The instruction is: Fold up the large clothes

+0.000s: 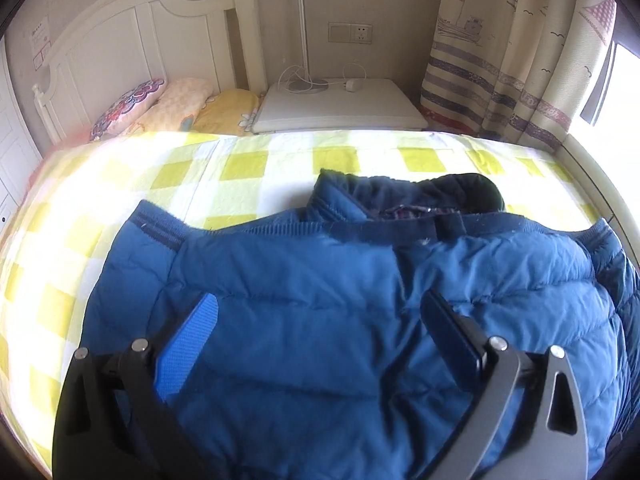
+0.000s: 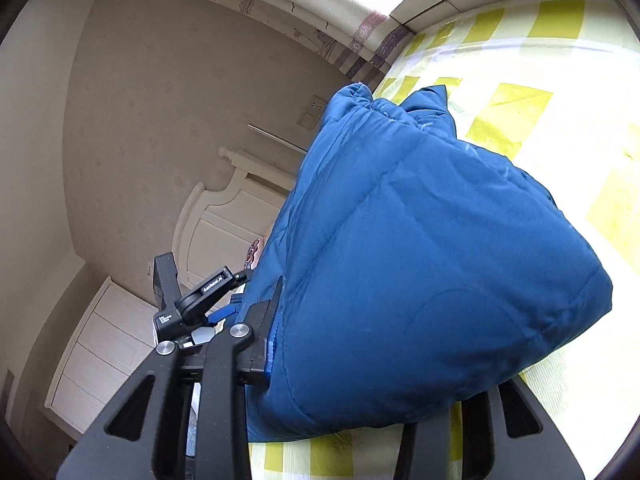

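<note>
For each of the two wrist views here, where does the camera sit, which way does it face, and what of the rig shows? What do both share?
Left wrist: sits on the left gripper, angled down over the puffy blue quilted jacket toward the white headboard; both fingers show, spread apart above the fabric.
Right wrist: sits on the right gripper, rolled sideways, facing a lifted fold of the jacket held between its fingers; the left gripper shows beyond.
Shared: the jacket, the yellow-and-white checked bedsheet and the headboard.
</note>
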Motion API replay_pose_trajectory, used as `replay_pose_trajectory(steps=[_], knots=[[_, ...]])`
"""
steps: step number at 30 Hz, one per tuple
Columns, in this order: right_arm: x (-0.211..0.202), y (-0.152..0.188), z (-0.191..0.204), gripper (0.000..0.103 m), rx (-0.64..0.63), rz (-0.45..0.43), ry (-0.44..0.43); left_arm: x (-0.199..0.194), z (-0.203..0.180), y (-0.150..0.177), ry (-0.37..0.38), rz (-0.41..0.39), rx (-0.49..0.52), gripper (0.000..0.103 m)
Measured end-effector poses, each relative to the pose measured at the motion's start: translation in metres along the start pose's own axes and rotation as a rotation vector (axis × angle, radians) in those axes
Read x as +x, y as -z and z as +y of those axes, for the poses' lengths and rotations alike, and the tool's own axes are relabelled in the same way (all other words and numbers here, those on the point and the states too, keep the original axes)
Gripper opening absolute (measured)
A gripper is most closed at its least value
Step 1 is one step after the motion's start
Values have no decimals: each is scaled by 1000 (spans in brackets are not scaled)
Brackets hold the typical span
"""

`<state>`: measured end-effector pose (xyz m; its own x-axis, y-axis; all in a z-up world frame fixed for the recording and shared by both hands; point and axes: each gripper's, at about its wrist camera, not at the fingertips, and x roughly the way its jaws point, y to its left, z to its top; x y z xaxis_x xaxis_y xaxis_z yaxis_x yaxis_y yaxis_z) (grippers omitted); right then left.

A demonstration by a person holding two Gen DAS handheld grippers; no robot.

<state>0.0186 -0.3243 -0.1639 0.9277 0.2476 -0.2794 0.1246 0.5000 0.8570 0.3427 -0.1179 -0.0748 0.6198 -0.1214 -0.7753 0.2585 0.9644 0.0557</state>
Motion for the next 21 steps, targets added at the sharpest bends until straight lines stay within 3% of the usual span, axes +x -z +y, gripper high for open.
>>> replay_pose_trajectory(steps=[3, 5, 10, 13, 17, 21], knots=[[-4, 5, 2, 41, -10, 3, 6, 30, -42, -22, -75, 70, 87, 101], [0, 2, 0, 41, 1, 7, 9, 58, -50, -24, -115, 131, 101, 101], [4, 1, -4, 43, 20, 21, 40, 32, -25, -9, -26, 69, 35, 98], [9, 0, 1, 45, 8, 33, 74, -19, -11, 21, 2, -20, 42, 98], [20, -3, 8, 50, -17, 25, 136, -53, -2, 87, 84, 24, 84, 98], [31, -4, 16, 57, -32, -14, 201, -83, -5, 142, 80, -65, 84, 99]])
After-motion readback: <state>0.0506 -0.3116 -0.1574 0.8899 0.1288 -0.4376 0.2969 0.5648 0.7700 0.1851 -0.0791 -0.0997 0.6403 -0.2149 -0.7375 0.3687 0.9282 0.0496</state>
